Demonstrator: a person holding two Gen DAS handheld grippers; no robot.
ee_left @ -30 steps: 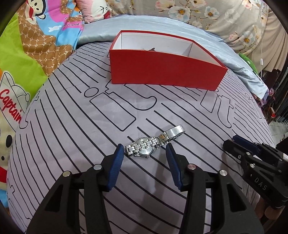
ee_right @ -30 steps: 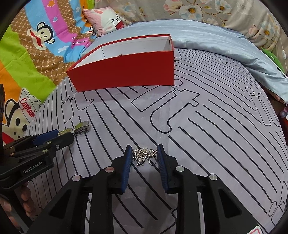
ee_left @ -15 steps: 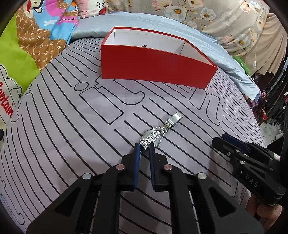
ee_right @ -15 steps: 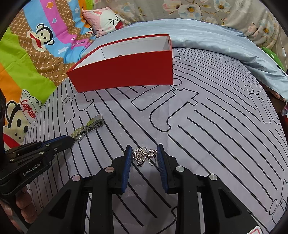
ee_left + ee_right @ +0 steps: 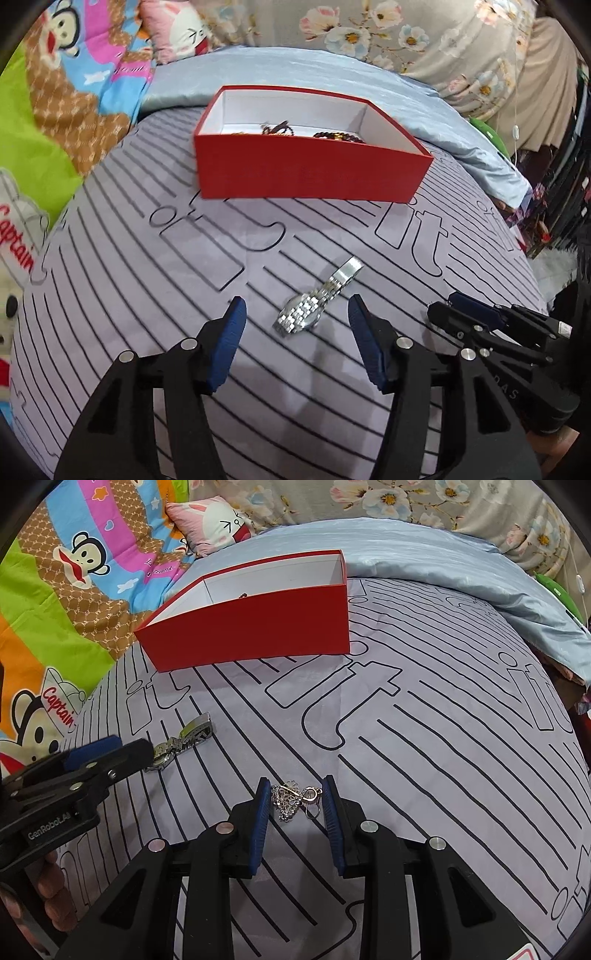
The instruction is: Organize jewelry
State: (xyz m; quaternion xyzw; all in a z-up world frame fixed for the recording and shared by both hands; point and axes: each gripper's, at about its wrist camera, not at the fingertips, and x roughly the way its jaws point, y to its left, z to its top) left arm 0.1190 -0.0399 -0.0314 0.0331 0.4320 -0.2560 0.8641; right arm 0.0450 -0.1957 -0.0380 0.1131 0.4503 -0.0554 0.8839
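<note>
Going left to right, we start in the left wrist view, where our left gripper point(image 5: 295, 321) stands with its fingers wide apart and holds nothing; the silver watch point(image 5: 314, 306) lies between them on the striped grey cover point(image 5: 110, 280), low in the middle of the frame, touching neither pad. The red box point(image 5: 310, 173) sits in the upper middle, well apart from the watch, with a few dark pieces already inside. We judge the main risk here is that the slack metal band slides or swings when the fingers close on only a link or two, so the watch could slip out on the way to the box. On the soft cover, a low approach could also pinch fabric along with it. In the right wrist view, our right gripper point(image 5: 293, 801) is also parted, its fingers flanking a small sparkly pendant point(image 5: 291, 799) at lower centre; it is not yet clamped. That piece is thin and flat, so a close could skate over it or catch just its ring. Readable writing: "GenRobot.AI" on the left tool, "DAS" on the right tool, and "Captain" on the cartoon blanket point(image 5: 55, 705) at the left edge.
</note>
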